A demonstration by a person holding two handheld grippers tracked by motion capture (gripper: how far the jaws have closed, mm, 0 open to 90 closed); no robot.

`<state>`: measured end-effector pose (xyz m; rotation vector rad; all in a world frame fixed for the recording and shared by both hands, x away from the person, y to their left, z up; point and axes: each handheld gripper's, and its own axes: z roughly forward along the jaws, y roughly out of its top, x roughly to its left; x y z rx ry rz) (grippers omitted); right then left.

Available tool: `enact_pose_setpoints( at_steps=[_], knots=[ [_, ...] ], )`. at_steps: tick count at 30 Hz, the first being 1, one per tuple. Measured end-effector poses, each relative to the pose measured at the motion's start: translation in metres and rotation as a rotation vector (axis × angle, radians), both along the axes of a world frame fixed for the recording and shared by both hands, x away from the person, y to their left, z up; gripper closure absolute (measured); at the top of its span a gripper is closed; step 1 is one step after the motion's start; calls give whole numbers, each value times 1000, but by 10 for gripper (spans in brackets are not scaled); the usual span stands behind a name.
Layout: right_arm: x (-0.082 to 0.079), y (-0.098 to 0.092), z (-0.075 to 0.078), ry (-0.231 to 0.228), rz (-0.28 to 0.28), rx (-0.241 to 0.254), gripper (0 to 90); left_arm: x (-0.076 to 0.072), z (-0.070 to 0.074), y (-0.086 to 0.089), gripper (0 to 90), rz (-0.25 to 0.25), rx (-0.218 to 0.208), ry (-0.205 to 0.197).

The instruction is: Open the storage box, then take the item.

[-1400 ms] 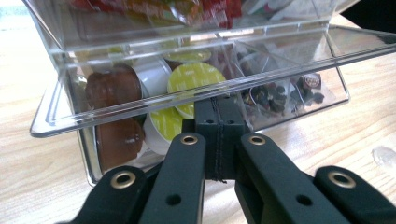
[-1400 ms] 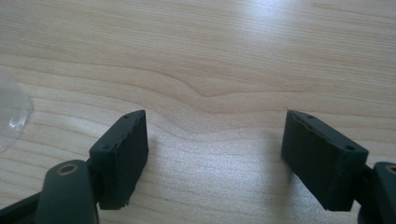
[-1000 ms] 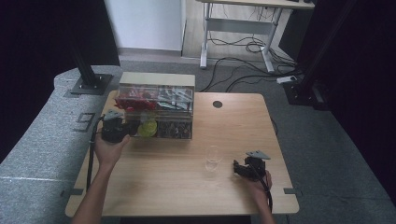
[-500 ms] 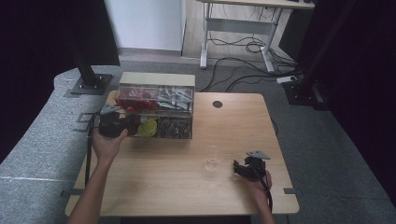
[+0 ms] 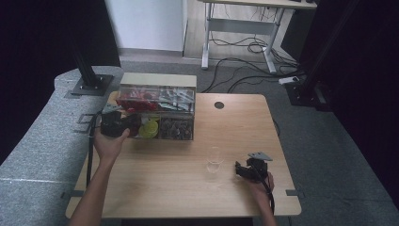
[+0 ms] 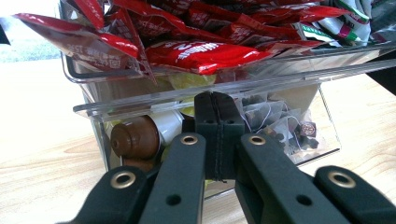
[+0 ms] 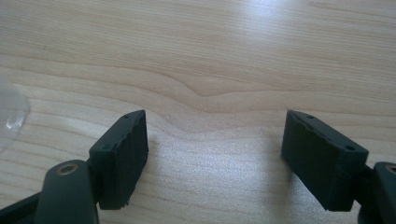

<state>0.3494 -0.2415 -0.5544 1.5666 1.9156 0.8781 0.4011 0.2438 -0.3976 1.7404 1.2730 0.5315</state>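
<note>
The clear organiser (image 5: pixel 157 110) stands at the back left of the desk (image 5: pixel 155 188). Its upper tier holds red sachets (image 6: pixel 201 51) and some green-and-white ones (image 6: pixel 345 21); below lie brown capsules (image 6: pixel 135 137), something yellow (image 5: pixel 149 128) and tea bags (image 6: pixel 280 128). The left gripper (image 5: pixel 114 125) is at the organiser's lower left front; in the left gripper view its fingers (image 6: pixel 205 135) are pressed together with nothing between them, right before the capsule compartment. A clear glass (image 5: pixel 214 159) stands well apart, toward the desk's front middle. Just beside it to the right, the right gripper (image 5: pixel 242 170) rests low over the wood, its fingers (image 7: pixel 122 156) spread wide around bare desk, the glass's rim (image 7: pixel 11 116) at the left edge of its view.
</note>
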Motion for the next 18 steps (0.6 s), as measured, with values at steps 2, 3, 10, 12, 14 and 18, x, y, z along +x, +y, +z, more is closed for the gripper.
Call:
enact_pose_setpoints(
  at_steps=[2, 3, 10, 12, 14, 18],
  knots=[
    [0, 0, 0, 0, 0, 0, 232, 0, 0, 0, 900, -2, -3, 2],
    [0, 0, 0, 0, 0, 0, 232, 0, 0, 0, 900, -3, -3, 4],
    [-1, -4, 1, -11, -27, 29, 247, 0, 0, 0, 900, -10, -5, 10],
    [-1, -5, 2, -14, -29, 34, 249, 1, 0, -1, 900, -10, -7, 10],
    [-4, -7, 8, -40, -29, 67, 253, 1, 0, -1, 900, -14, -6, 11],
    [-7, -6, 17, -67, -23, 81, 252, 1, 0, -1, 900, -17, -2, 13]
  ],
)
